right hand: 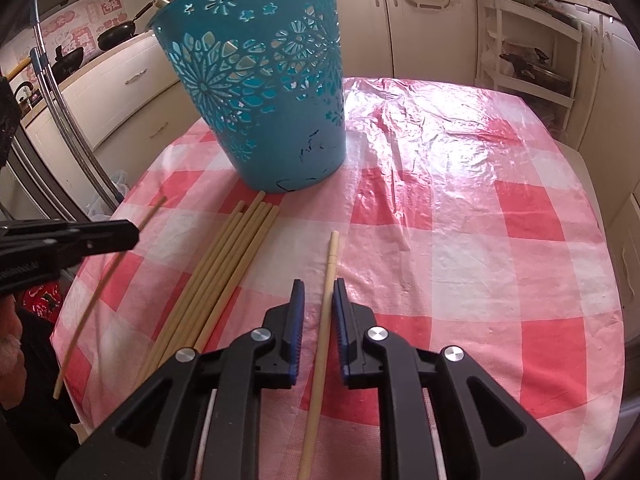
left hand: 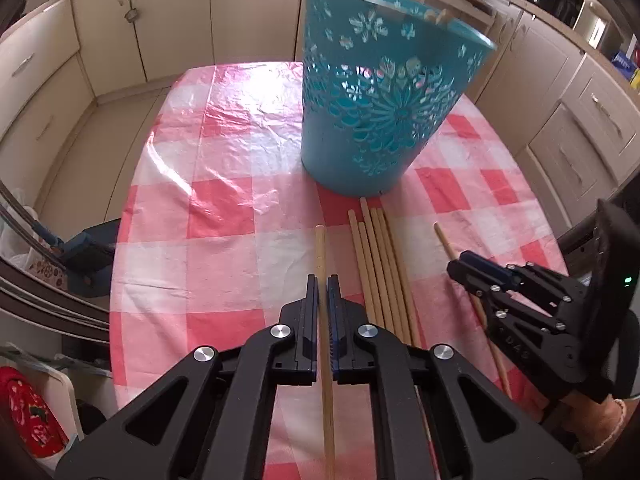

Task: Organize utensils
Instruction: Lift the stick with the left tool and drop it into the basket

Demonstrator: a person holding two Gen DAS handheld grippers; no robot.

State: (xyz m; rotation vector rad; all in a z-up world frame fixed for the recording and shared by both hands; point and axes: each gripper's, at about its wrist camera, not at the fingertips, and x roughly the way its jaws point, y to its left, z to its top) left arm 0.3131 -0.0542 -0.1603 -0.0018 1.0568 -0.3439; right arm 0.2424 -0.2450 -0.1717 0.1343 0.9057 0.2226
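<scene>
A teal cut-out basket (left hand: 376, 92) stands on the checked tablecloth; it also shows in the right wrist view (right hand: 264, 80). Several wooden chopsticks (left hand: 382, 268) lie bundled in front of it (right hand: 224, 268). My left gripper (left hand: 322, 280) is shut on a single chopstick (left hand: 321, 252) that runs between its fingers. My right gripper (right hand: 319, 286) straddles another single chopstick (right hand: 329, 268), with a small gap on each side, jaws narrowly open. In the left wrist view the right gripper (left hand: 460, 270) is over that chopstick (left hand: 444, 238). The left gripper (right hand: 134, 230) shows in the right wrist view.
The table (right hand: 460, 220) has a red-and-white checked plastic cover. Cream kitchen cabinets (left hand: 168, 20) surround it. A white shelf rack (right hand: 528, 48) stands at the far right. Pans (right hand: 116, 34) sit on a counter at the left.
</scene>
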